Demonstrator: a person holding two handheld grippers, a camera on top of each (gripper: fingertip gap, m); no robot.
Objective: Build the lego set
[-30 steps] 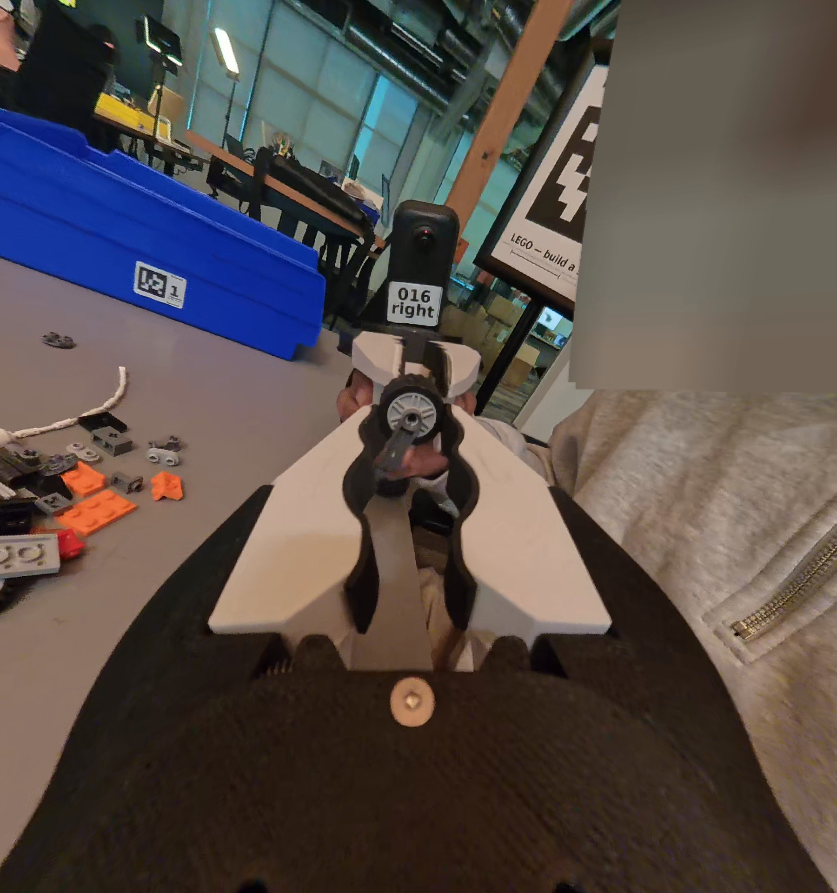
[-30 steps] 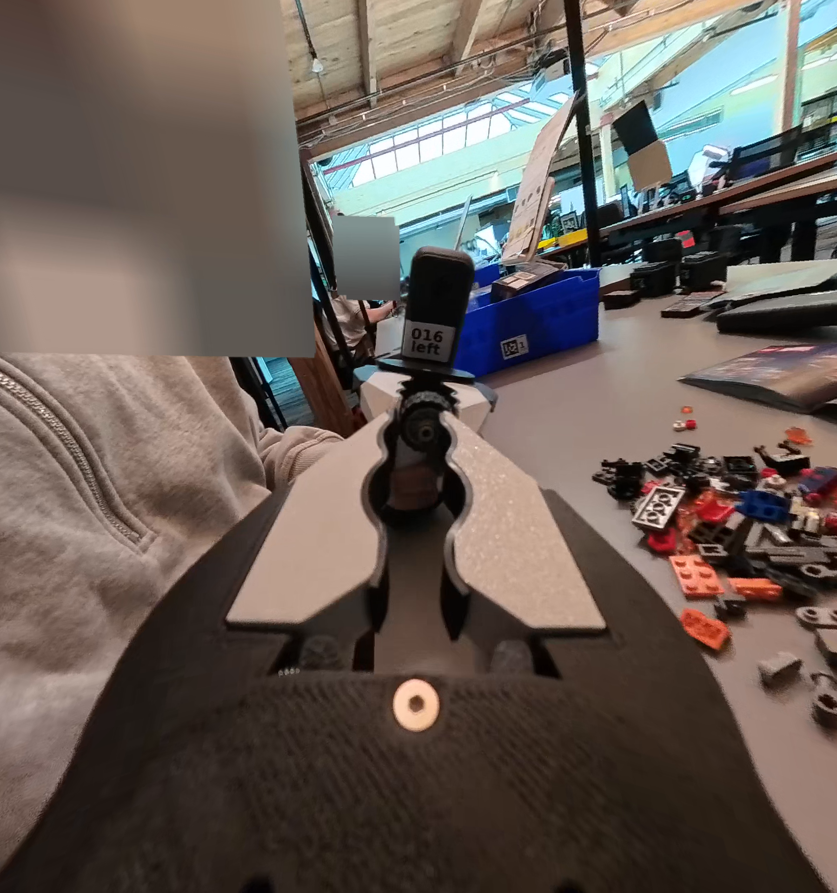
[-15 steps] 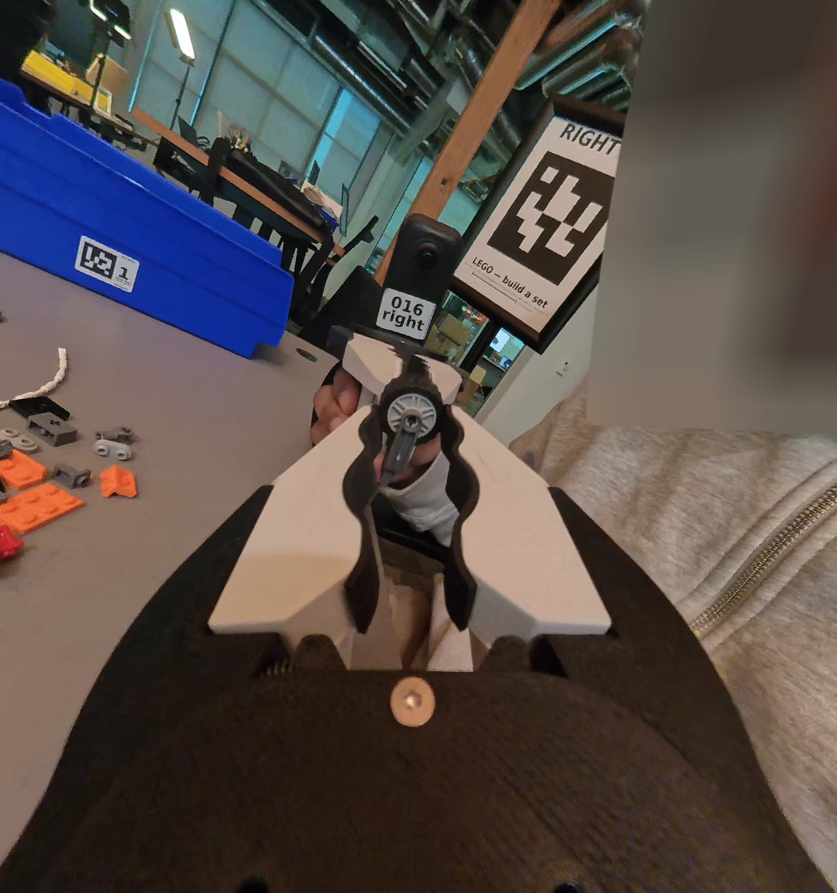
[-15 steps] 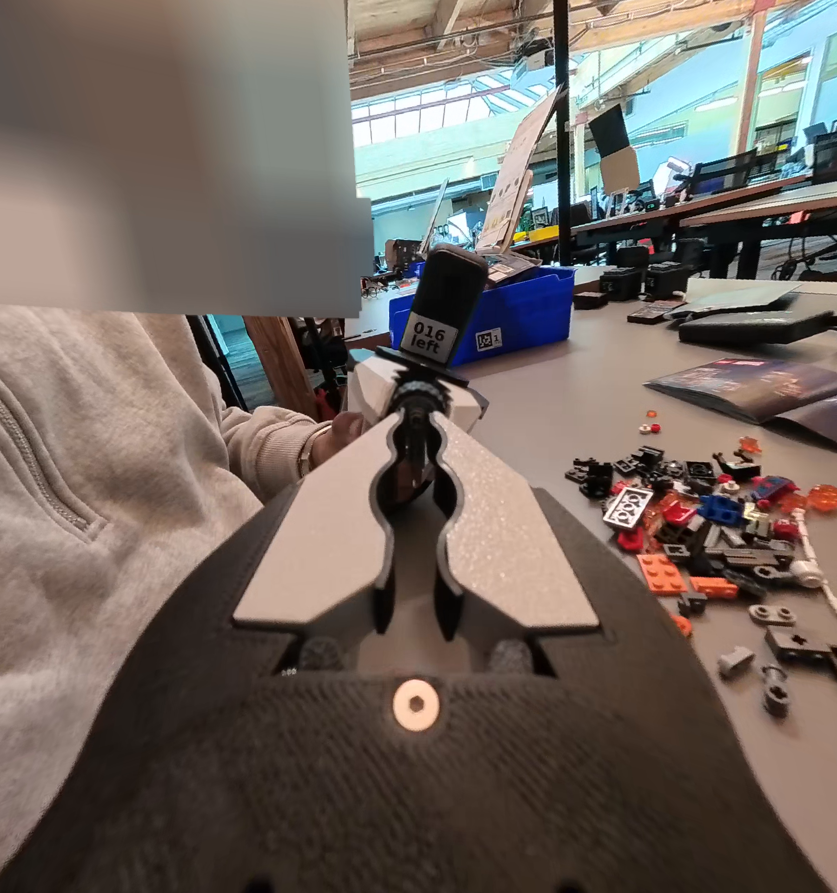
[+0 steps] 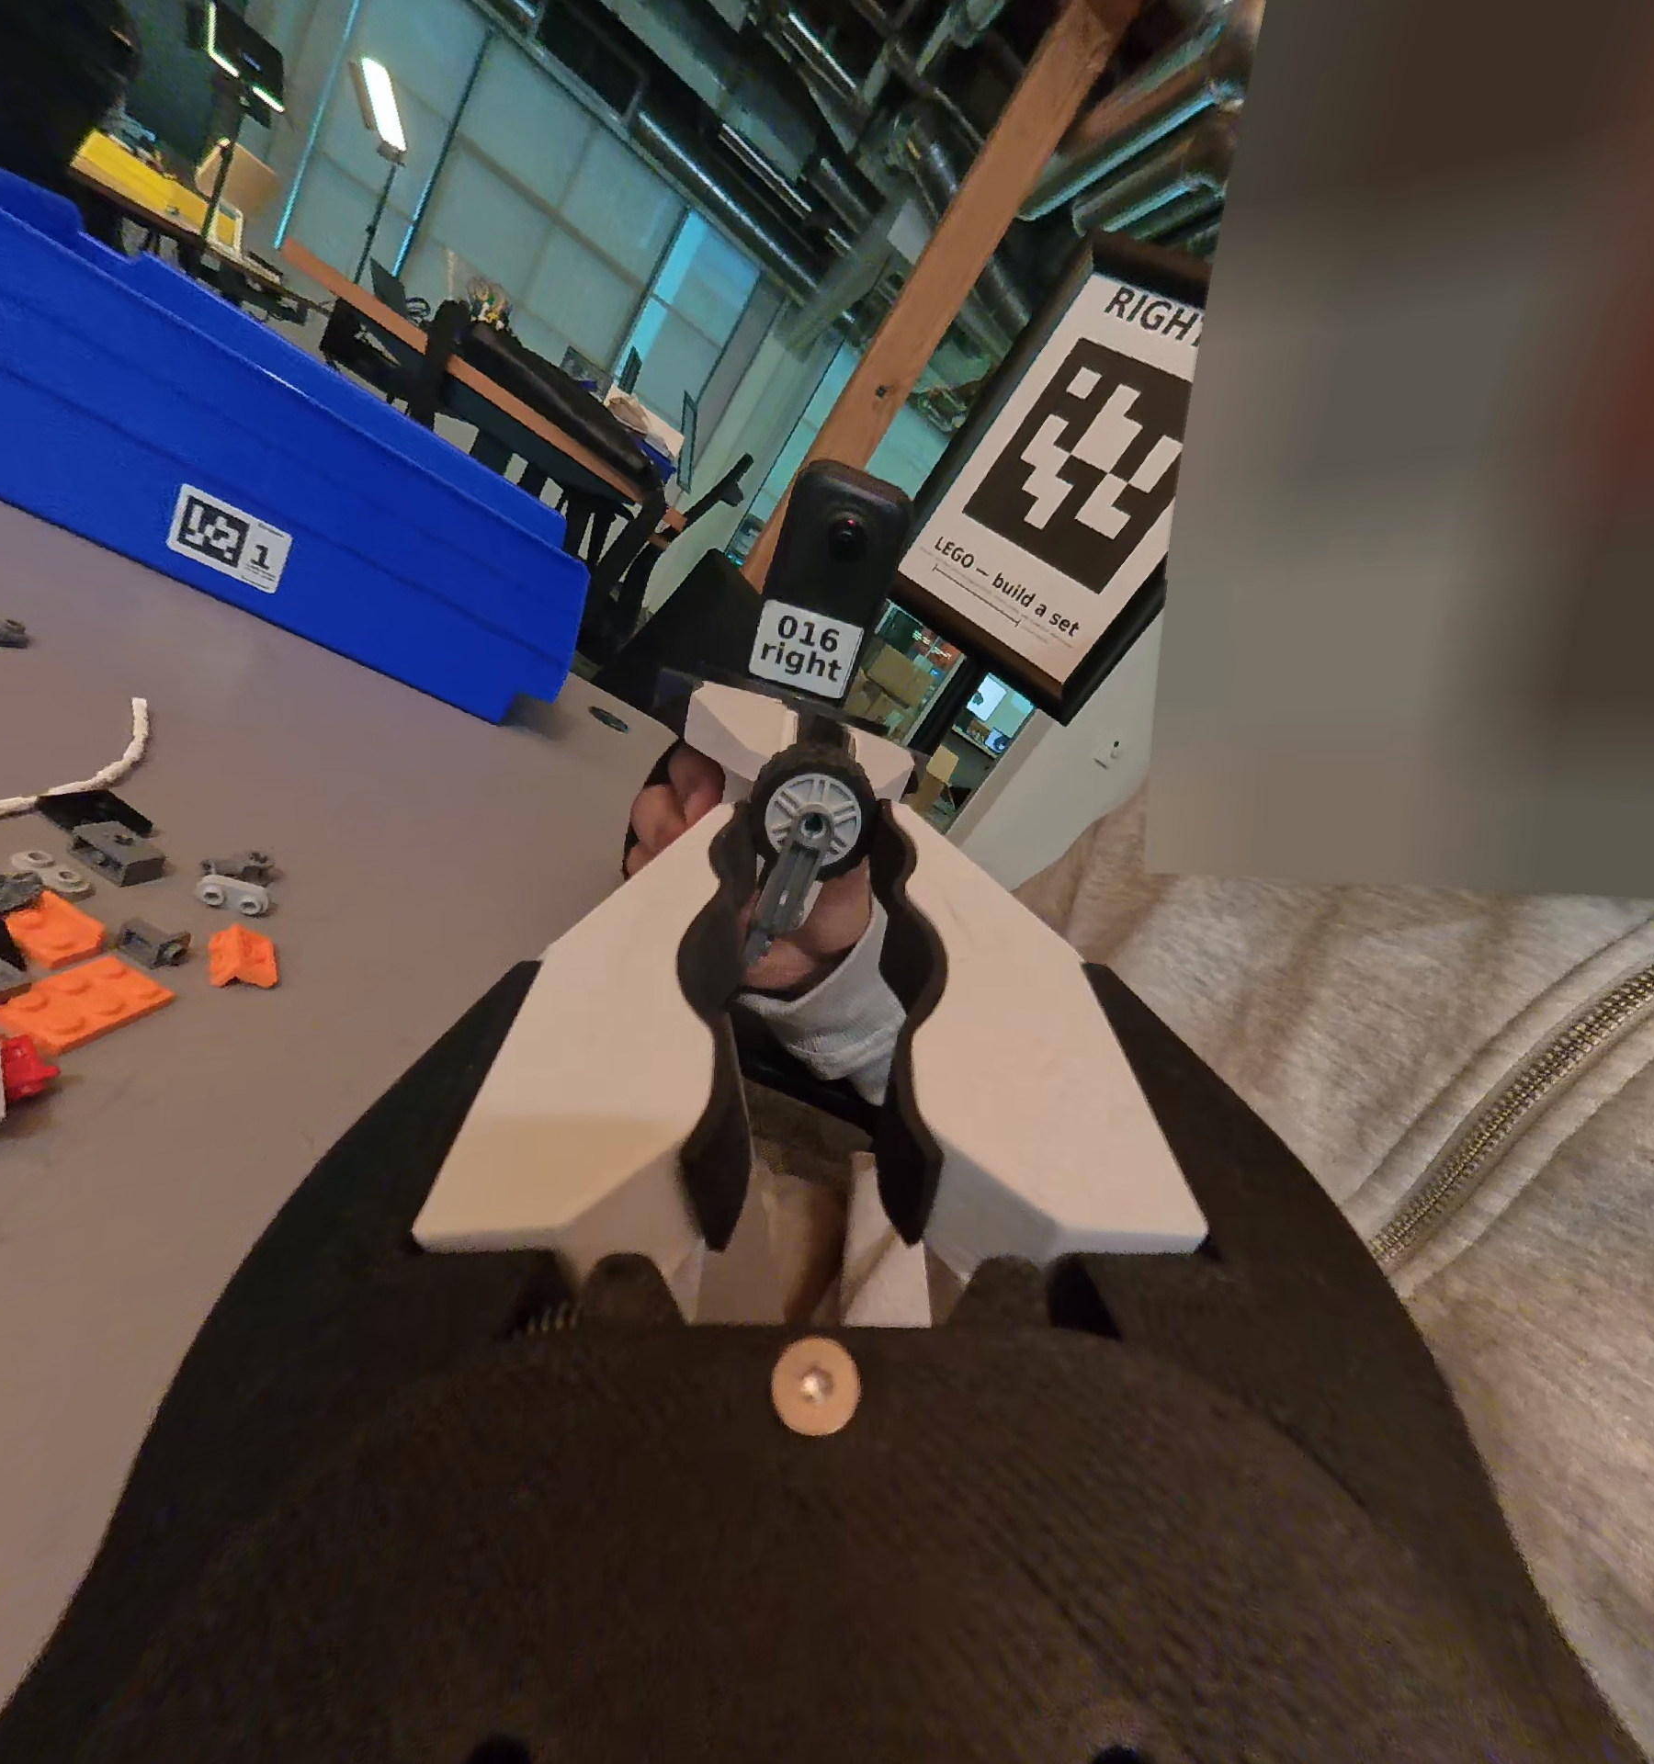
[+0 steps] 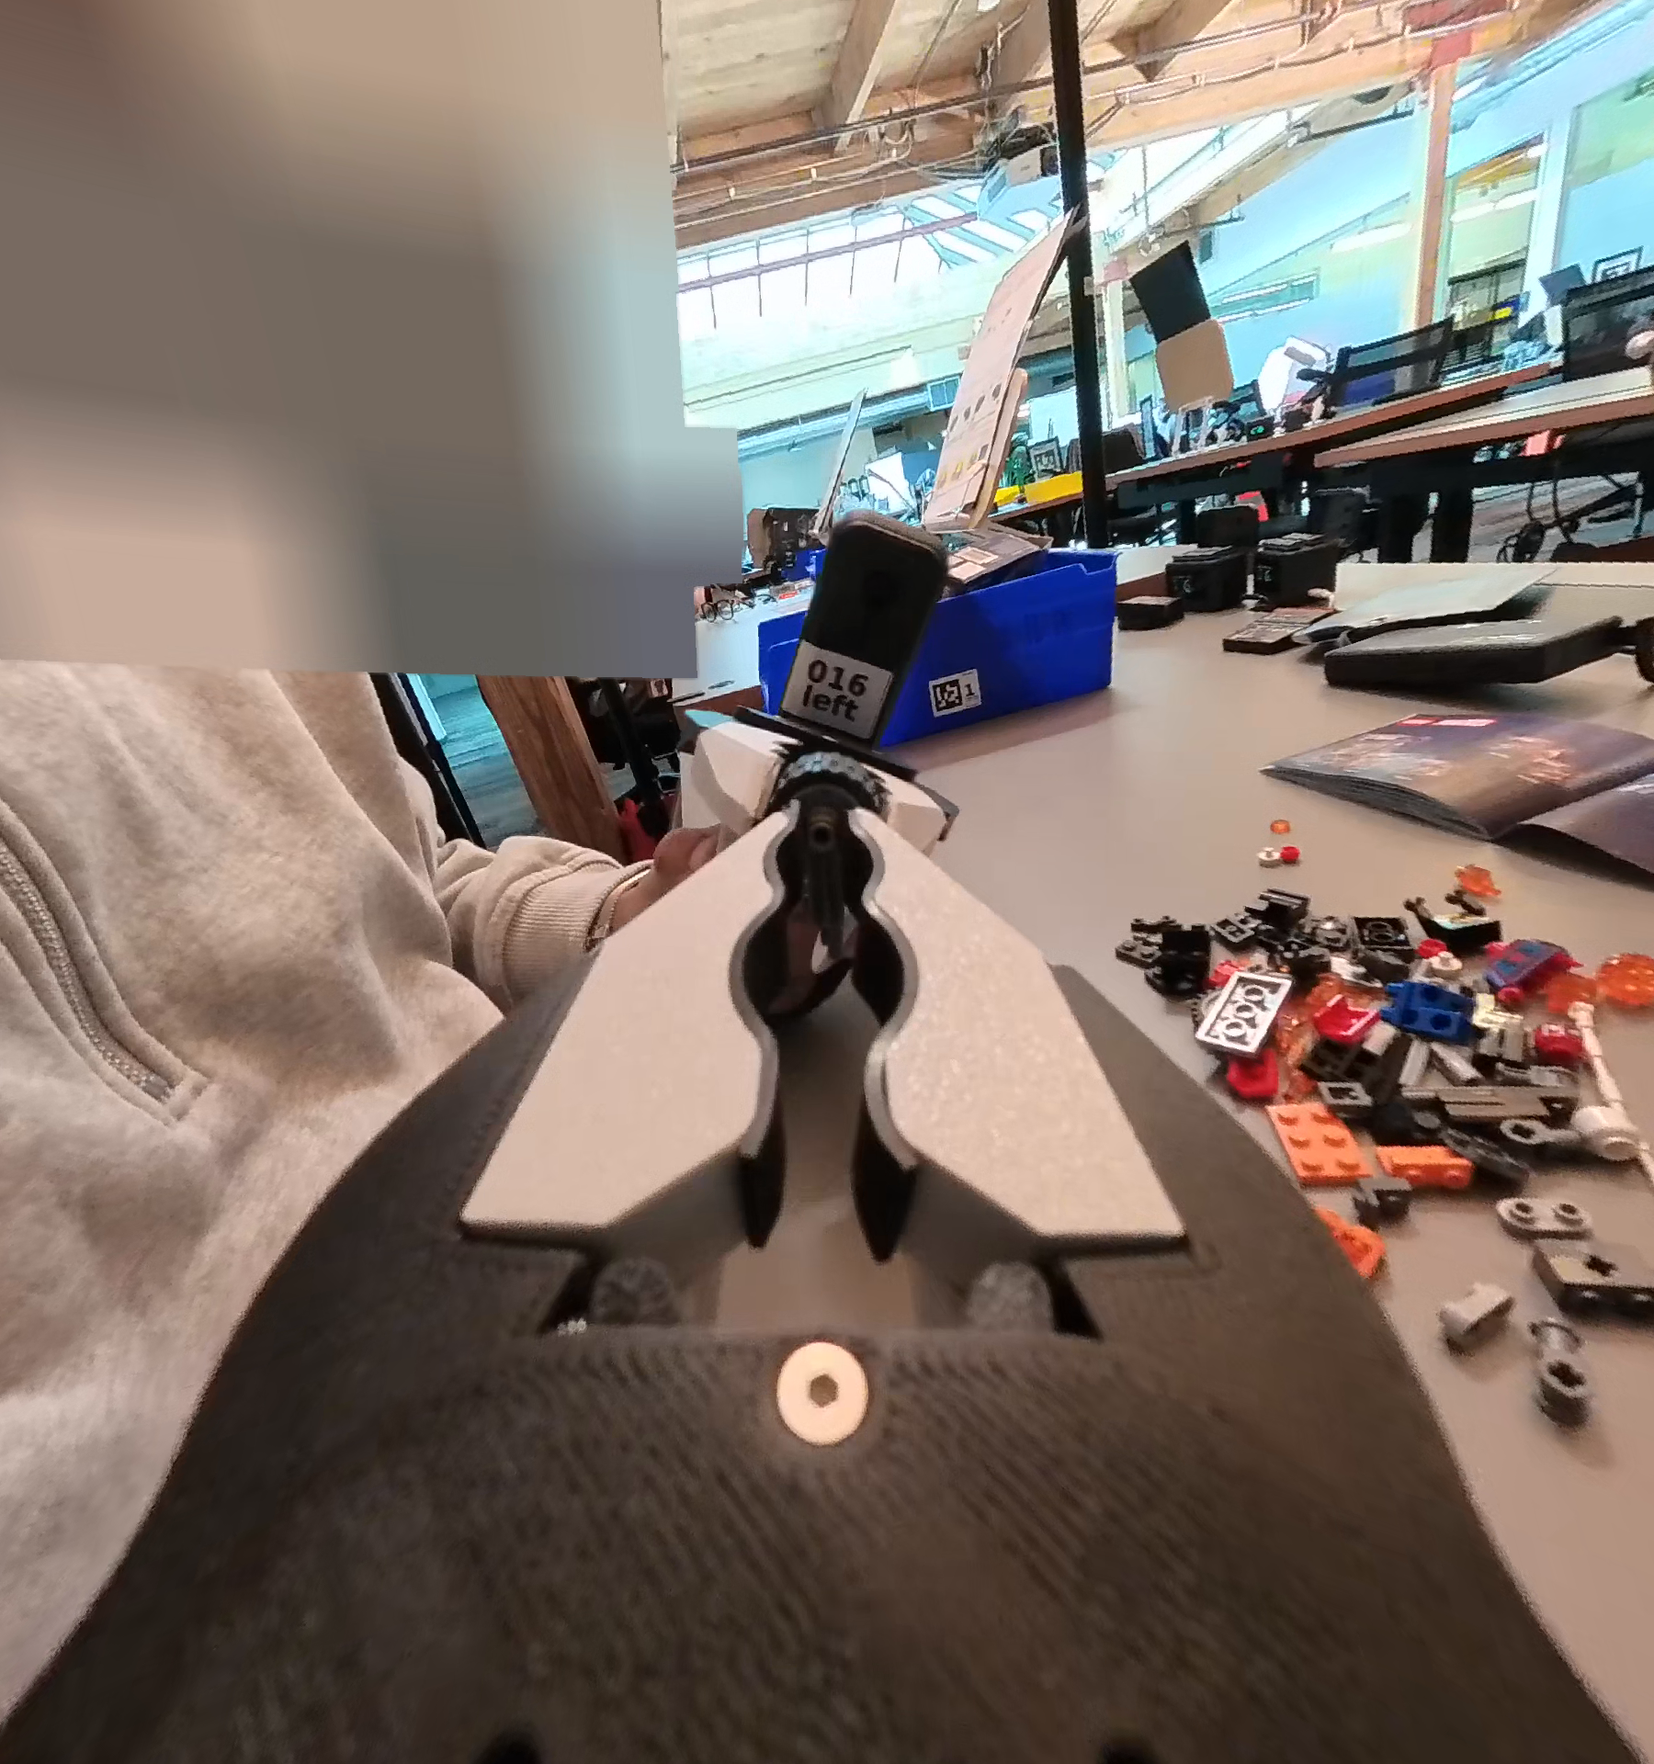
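Both grippers meet tip to tip in front of my chest, above the near edge of the grey table (image 5: 346,764). My left gripper (image 5: 809,830) is clenched on a small toy wheel (image 5: 812,819), a black tyre with a grey hub, and a thin grey axle (image 5: 785,892) hangs down from the hub towards me. My right gripper (image 6: 825,845) has its fingers drawn close around a dark pin (image 6: 828,883) at its tips, right against the tyre held opposite; whether it truly grips the pin I cannot tell. Each gripper blocks the other's view of the joint, and the black camera stalk with a white sticker (image 5: 837,563) stands just behind the wheel. My grey zipped sweatshirt (image 5: 1377,1098) fills one side. On the table lies a loose heap of toy bricks (image 6: 1377,1040), orange, black, red and blue, with a white cord (image 5: 88,778) beside it. Farther off sit a blue bin (image 5: 231,420) and an open booklet (image 6: 1511,783).
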